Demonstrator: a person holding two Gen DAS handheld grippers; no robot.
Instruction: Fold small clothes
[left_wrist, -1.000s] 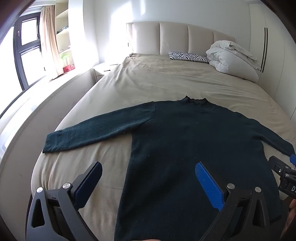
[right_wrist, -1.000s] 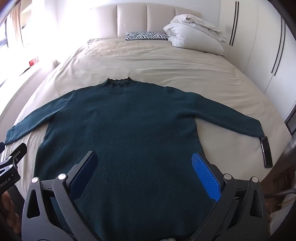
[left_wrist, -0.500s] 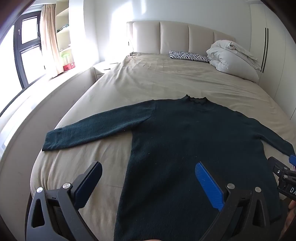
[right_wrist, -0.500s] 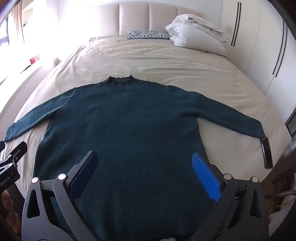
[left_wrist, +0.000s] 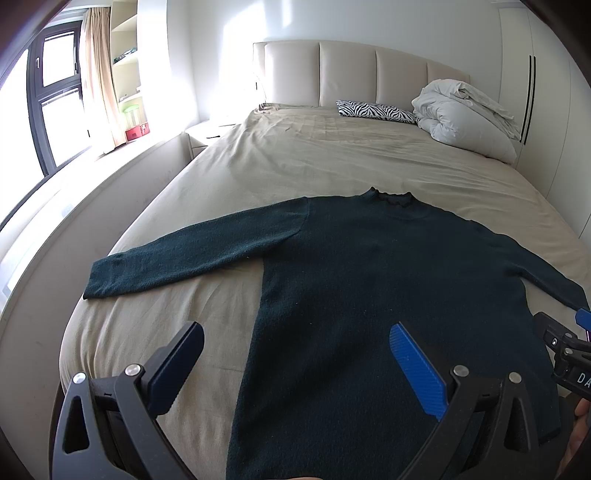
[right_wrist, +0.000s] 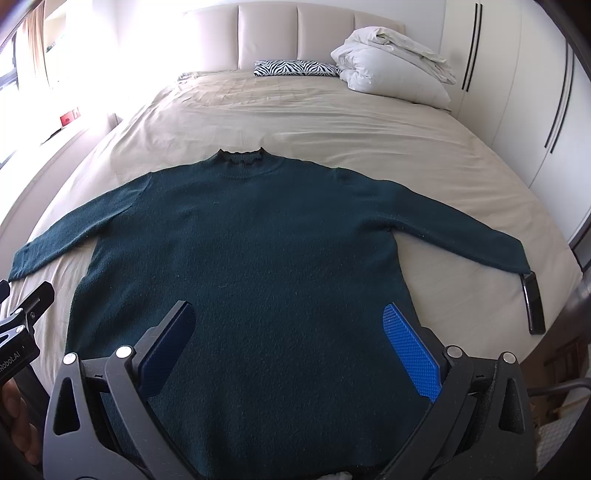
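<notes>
The left tongs (left_wrist: 293, 363) hang wide apart, with nothing between them, over the near left part of a dark green sweater (left_wrist: 388, 295). One black finger sits over the bare sheet and the blue finger sits over the sweater's body. The right tongs (right_wrist: 288, 343) are wide apart too and hold nothing; both fingers float above the lower part of the sweater (right_wrist: 251, 266). At the right edge of the left view, a bit of the right tongs peeks in, and a bit of the left tongs shows at the left edge of the right view. The sweater lies flat on the bed (left_wrist: 314, 158), front or back up, it is hard to say which. Its bottom hem is nearest, and its wavy collar (right_wrist: 242, 157) points to the far end. Both sleeves are spread out to the sides, one to the left (left_wrist: 192, 254) and one to the right (right_wrist: 461, 236). Just past the end of the right sleeve a thin black thing like a phone (right_wrist: 533, 308) lies on the sheet near the bed's right edge. The sheet is beige and a little wrinkled. Far away, by the padded headboard (right_wrist: 295, 33), there is a zebra-striped pillow (right_wrist: 295, 68) and beside it, to the right, a bundled white duvet (right_wrist: 395, 70). On the far left are a window (left_wrist: 51, 96) with a curtain (left_wrist: 99, 74), and white cupboard doors (right_wrist: 517, 92) stand on the right.
</notes>
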